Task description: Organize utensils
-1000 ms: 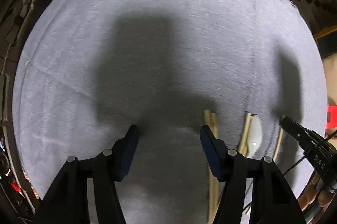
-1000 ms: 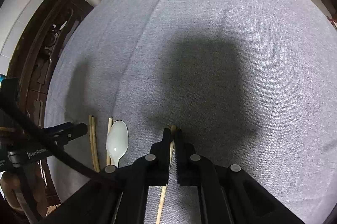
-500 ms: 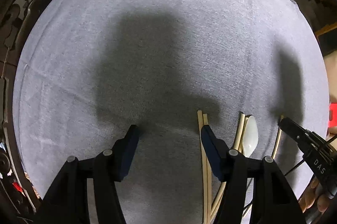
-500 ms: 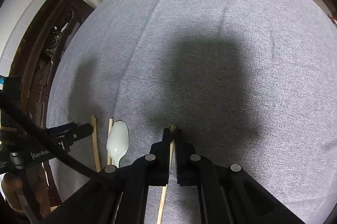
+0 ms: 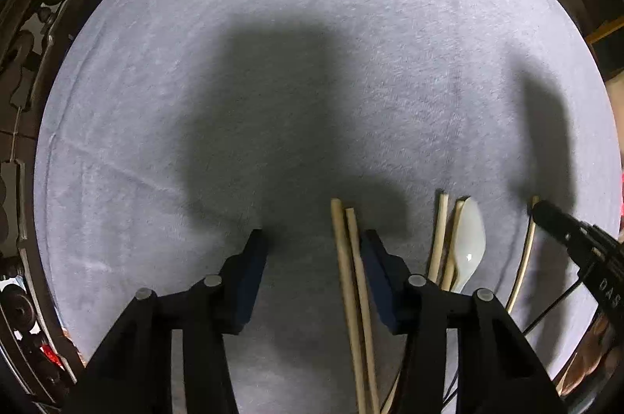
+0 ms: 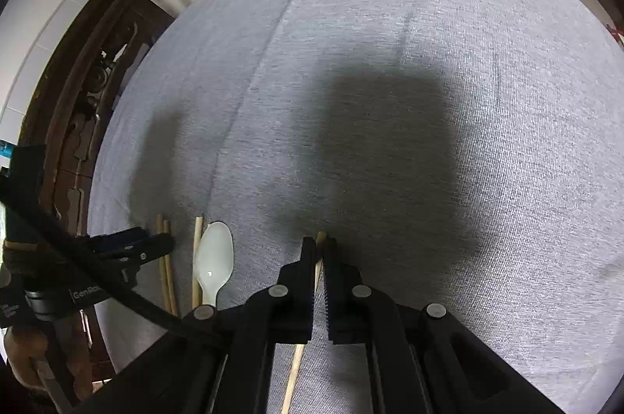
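so the left gripper (image 5: 312, 250) has slid over the chopstick pair (image 5: 353, 281) lying on the cloth (image 5: 273, 43), jaws now closing round them but not touching yet, while the right gripper (image 6: 318, 246) stays pinched on a single chopstick (image 6: 320, 236) — looks like pairing's underway.

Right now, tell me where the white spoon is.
In the right wrist view the white spoon lies on the grey cloth at lower left, bowl pointing away, a chopstick against its left edge, left of the right gripper.
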